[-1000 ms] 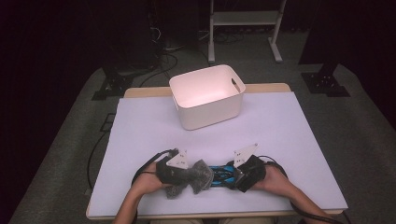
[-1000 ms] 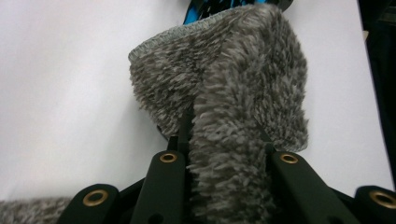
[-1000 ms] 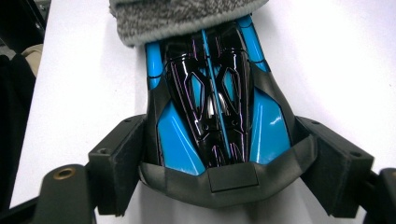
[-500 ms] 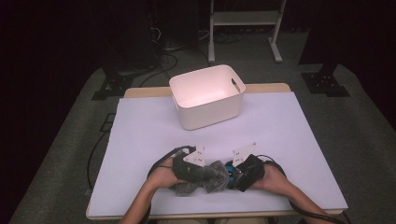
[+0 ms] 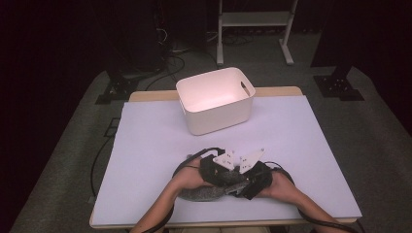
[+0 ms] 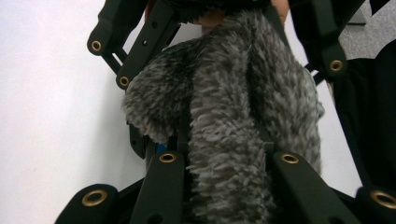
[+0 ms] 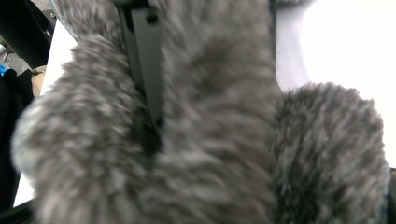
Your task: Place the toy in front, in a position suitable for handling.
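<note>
A grey fluffy cloth point(image 5: 203, 193) lies bunched near the table's front edge between my two hands. My left gripper point(image 5: 234, 180) points right and is shut on a fold of it. In the left gripper view the cloth point(image 6: 243, 116) runs up from between that gripper's jaws point(image 6: 229, 156) into the widely spread jaws of my right gripper point(image 6: 219, 32). My right gripper point(image 5: 241, 186) points left and stands open around the cloth. Blurred grey pile of the cloth point(image 7: 210, 140) crowds the right gripper view, crossed by one black finger point(image 7: 147, 60) of the left gripper.
A white plastic bin point(image 5: 216, 99) with handle cut-outs stands at the back centre of the lavender-covered table point(image 5: 145, 141). Cables trail from both grippers along the front edge. A white rack's legs point(image 5: 252, 29) and dark stands rise behind the table.
My left hand has carried its end of the grey cloth to the right, up against the right gripper, so the two grey top plates now meet. The right hand has stayed put.
</note>
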